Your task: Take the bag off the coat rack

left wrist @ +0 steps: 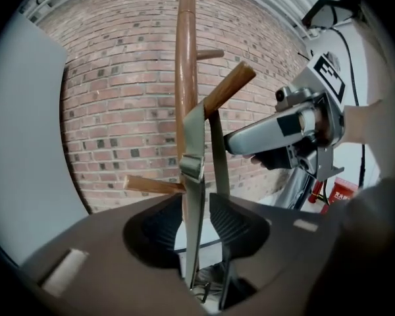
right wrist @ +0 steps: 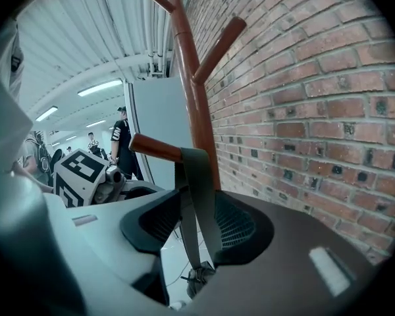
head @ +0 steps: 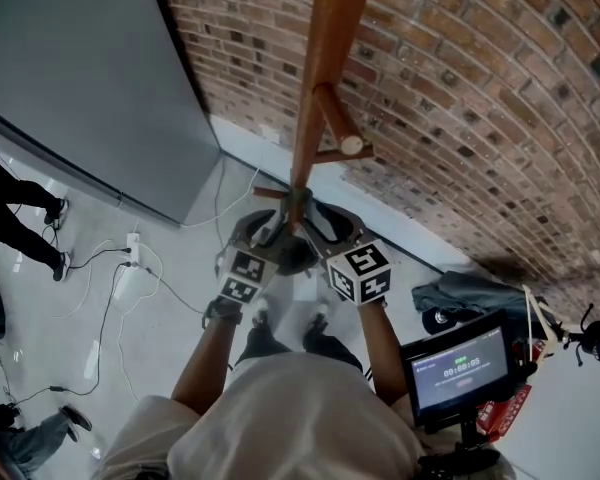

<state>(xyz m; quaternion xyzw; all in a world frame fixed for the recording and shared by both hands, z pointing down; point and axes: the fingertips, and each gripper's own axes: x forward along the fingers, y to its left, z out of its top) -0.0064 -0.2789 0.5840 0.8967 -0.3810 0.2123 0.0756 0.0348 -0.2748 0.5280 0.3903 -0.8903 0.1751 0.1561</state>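
Observation:
A wooden coat rack point(head: 320, 78) stands against the brick wall. A grey-green bag strap point(left wrist: 196, 143) with a buckle hangs over one peg point(left wrist: 229, 87) and runs down between the jaws of my left gripper point(left wrist: 194, 228), which stand open around it. In the right gripper view the same strap point(right wrist: 196, 183) drapes over a peg point(right wrist: 151, 147) and drops between the open jaws of my right gripper point(right wrist: 197, 228). The bag point(right wrist: 196, 278) hangs just below, mostly hidden. In the head view both grippers point(head: 263, 230) point(head: 330, 226) flank the pole low down, close together.
The brick wall point(head: 480, 98) is right behind the rack, with a grey panel point(head: 80, 78) to the left. Cables and a power strip point(head: 132, 248) lie on the floor. A screen on a stand point(head: 458, 366) and a dark bundle point(head: 470, 293) sit to the right. A person's legs point(head: 20, 223) show far left.

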